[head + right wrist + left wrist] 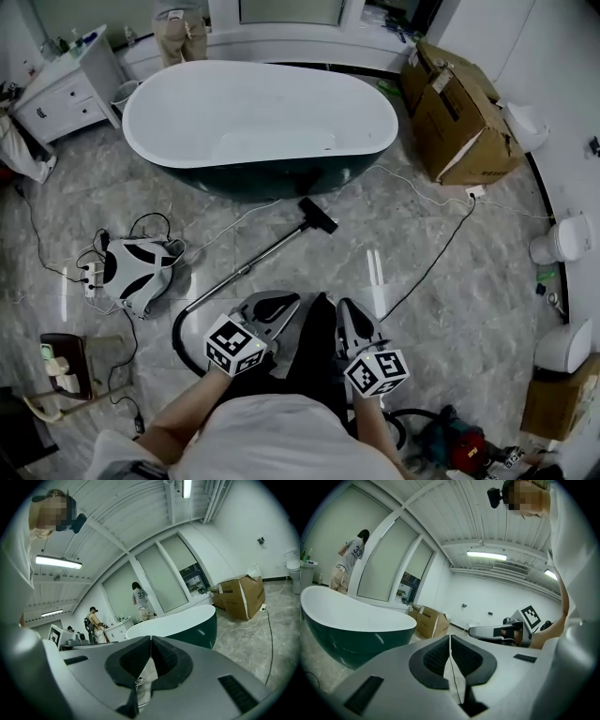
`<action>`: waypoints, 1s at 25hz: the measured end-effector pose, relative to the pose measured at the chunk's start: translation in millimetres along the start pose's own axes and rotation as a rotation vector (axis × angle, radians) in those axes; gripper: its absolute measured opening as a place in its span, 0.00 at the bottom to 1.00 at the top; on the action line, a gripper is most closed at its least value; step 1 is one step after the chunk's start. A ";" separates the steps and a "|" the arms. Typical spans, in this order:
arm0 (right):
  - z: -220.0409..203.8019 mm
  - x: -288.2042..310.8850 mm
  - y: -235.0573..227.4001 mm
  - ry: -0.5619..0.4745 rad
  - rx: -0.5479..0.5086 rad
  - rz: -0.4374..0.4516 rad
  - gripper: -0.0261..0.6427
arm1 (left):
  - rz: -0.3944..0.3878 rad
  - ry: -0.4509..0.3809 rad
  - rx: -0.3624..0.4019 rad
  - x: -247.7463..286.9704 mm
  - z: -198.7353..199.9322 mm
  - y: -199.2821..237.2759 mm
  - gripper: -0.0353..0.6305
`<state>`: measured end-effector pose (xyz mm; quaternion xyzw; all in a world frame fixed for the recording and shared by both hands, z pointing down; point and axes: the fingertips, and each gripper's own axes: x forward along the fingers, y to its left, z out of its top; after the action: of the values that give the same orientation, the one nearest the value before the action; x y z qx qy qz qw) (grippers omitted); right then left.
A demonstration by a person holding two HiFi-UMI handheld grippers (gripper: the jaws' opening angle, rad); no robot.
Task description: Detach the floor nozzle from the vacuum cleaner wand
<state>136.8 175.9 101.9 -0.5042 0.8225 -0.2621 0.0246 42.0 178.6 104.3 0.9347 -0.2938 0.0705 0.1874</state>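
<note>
Clenching ribbed fingers (pixel 436 660) emptily, left gripper (pixel 450 649) and right gripper (pixel 150 651) hover near slim wand (pixel 267 255).

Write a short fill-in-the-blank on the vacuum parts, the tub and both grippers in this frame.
The black floor nozzle lies on the grey marble floor, joined to the silver metal ____.
The oval white bathtub has a dark ____ outside.
The left gripper and right gripper both have jaws ____ on nothing.
Missing: wand; green; shut.

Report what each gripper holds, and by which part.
Nothing. The left gripper and right gripper are both shut and empty; the floor nozzle lies ahead, untouched.
</note>
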 end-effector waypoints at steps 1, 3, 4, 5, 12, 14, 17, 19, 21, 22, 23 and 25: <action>7.8 9.3 -9.2 0.008 0.001 0.008 0.06 | 0.010 -0.003 -0.010 11.8 5.3 5.2 0.08; 26.7 25.1 -24.9 0.021 -0.002 0.039 0.06 | 0.023 -0.020 -0.027 36.1 18.1 12.3 0.08; 35.9 31.4 -32.3 0.027 -0.010 0.060 0.06 | 0.027 -0.030 -0.035 48.7 24.1 14.9 0.08; 44.0 37.5 -40.5 0.035 -0.020 0.078 0.06 | 0.031 -0.037 -0.041 61.5 29.1 17.5 0.08; 82.8 73.1 -100.5 0.075 -0.068 0.135 0.06 | 0.076 -0.060 -0.068 131.8 47.8 35.6 0.08; 90.4 78.2 -112.7 0.080 -0.075 0.159 0.06 | 0.082 -0.053 -0.067 145.5 49.5 38.1 0.08; 98.4 84.5 -126.5 0.091 -0.071 0.224 0.06 | 0.107 -0.048 -0.052 159.7 54.5 43.0 0.08; 98.9 92.1 -134.8 0.112 -0.068 0.258 0.06 | 0.126 -0.039 -0.043 165.3 56.7 50.0 0.08; 97.6 102.8 -142.5 0.140 -0.080 0.281 0.06 | 0.137 -0.034 -0.047 169.8 58.2 59.3 0.08; 97.3 109.5 -145.3 0.152 -0.088 0.293 0.06 | 0.140 -0.034 -0.050 171.4 59.2 64.7 0.08; 97.1 117.1 -147.1 0.163 -0.095 0.304 0.06 | 0.142 -0.034 -0.050 172.6 60.5 70.3 0.08; 96.4 134.0 -149.7 0.180 -0.105 0.322 0.06 | 0.142 -0.025 -0.039 174.3 62.0 81.7 0.08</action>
<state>222.7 -29.1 117.1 -0.3414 0.9038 -0.2557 -0.0337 138.8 1.4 114.7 0.9084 -0.3631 0.0662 0.1965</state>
